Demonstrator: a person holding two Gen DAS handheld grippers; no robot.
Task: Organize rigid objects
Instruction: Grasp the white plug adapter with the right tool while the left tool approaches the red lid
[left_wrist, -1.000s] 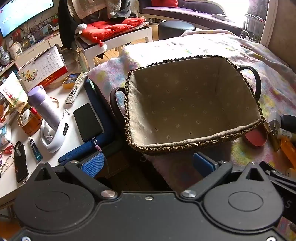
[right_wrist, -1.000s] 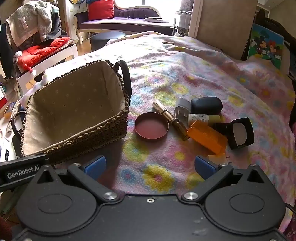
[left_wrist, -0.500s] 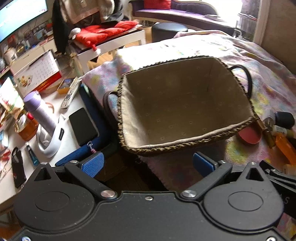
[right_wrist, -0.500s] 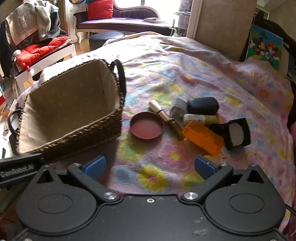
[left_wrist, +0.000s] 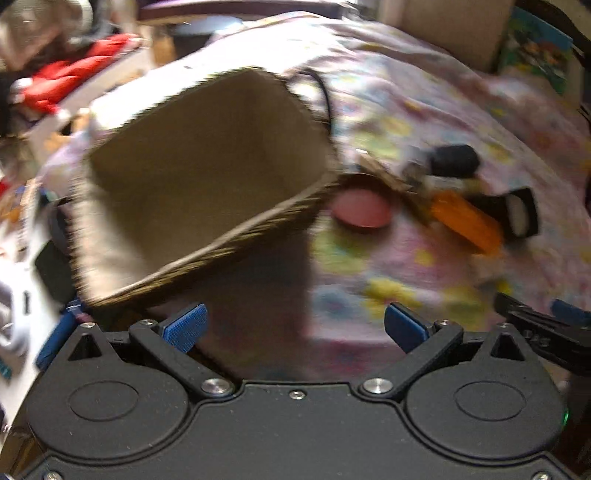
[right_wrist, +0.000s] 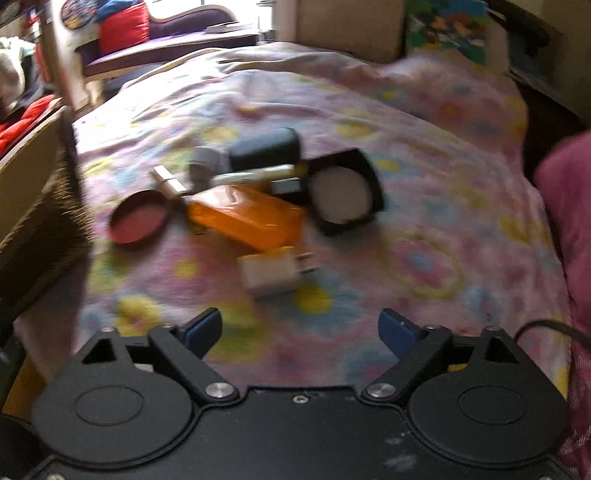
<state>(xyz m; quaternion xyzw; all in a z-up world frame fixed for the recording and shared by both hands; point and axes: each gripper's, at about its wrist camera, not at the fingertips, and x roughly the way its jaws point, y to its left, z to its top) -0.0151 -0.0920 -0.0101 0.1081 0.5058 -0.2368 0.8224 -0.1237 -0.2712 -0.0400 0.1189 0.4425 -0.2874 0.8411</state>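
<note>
One basket (left_wrist: 207, 177) sits on the flowered blanket (right_wrist: 424, 229), at about ten o'clock in your left wrist view, and its cloth-lined inside holds nothing that the blur lets you make out. Your left gripper (left_wrist: 293, 326) has its jaws spread with only blanket between them. Your right gripper (right_wrist: 299, 332) also stands released, though its jaws have just been closing a little, with nothing between them. At twelve o'clock from it lies the clutter: a white plug adapter (right_wrist: 271, 271) nearest, then an orange case (right_wrist: 247, 218), a round pink lid (right_wrist: 138, 221) at eleven o'clock beside the basket wall, a black square compact (right_wrist: 345, 192) (open, pale disc showing) and a dark case (right_wrist: 264, 149) farthest off.
</note>
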